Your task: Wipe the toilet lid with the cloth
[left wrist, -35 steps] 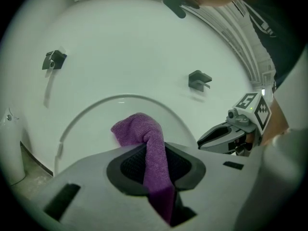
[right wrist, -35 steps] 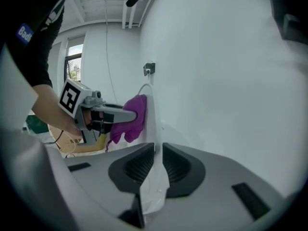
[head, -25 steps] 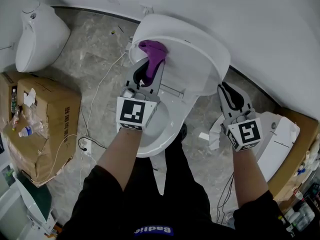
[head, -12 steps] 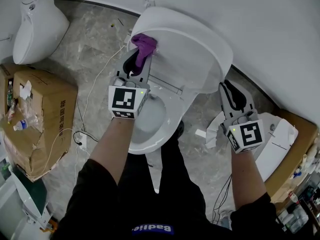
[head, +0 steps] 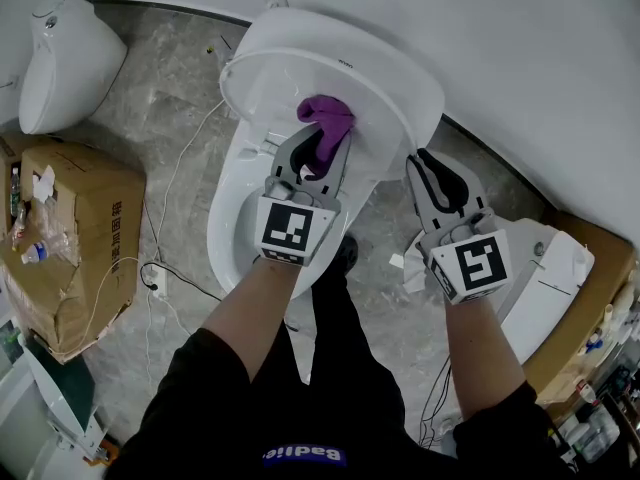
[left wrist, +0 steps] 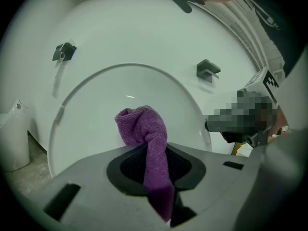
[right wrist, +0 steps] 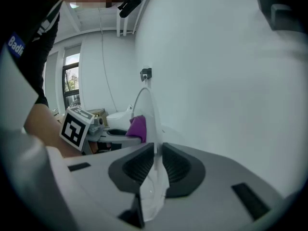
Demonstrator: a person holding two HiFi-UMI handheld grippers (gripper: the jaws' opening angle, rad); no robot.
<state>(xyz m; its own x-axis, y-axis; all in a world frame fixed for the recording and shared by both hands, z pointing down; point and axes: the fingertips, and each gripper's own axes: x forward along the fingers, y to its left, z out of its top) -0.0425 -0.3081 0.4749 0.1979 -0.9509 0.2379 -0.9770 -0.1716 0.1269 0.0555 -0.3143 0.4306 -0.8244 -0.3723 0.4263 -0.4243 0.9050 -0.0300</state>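
Note:
The white toilet lid (head: 290, 73) stands raised, its inner face toward me. A purple cloth (head: 326, 115) is pressed against the middle of that face, and my left gripper (head: 322, 136) is shut on it. In the left gripper view the cloth (left wrist: 144, 129) bunches against the lid (left wrist: 120, 47) and trails back between the jaws of the left gripper (left wrist: 156, 165). My right gripper (head: 418, 165) is at the lid's right edge. In the right gripper view, the right gripper (right wrist: 156, 165) is shut on the thin lid edge (right wrist: 153, 114), with the cloth (right wrist: 138, 127) beyond it.
The toilet bowl (head: 232, 230) lies open below the lid. A second toilet (head: 60, 63) stands at the far left by a cardboard box (head: 75, 233) with bottles on it. Cables (head: 165, 268) cross the floor. A white fixture (head: 548, 268) sits at the right, by the wall.
My left gripper has carried the cloth from the lid's left edge to its middle. The right gripper has shifted left and up to the lid's right rim.

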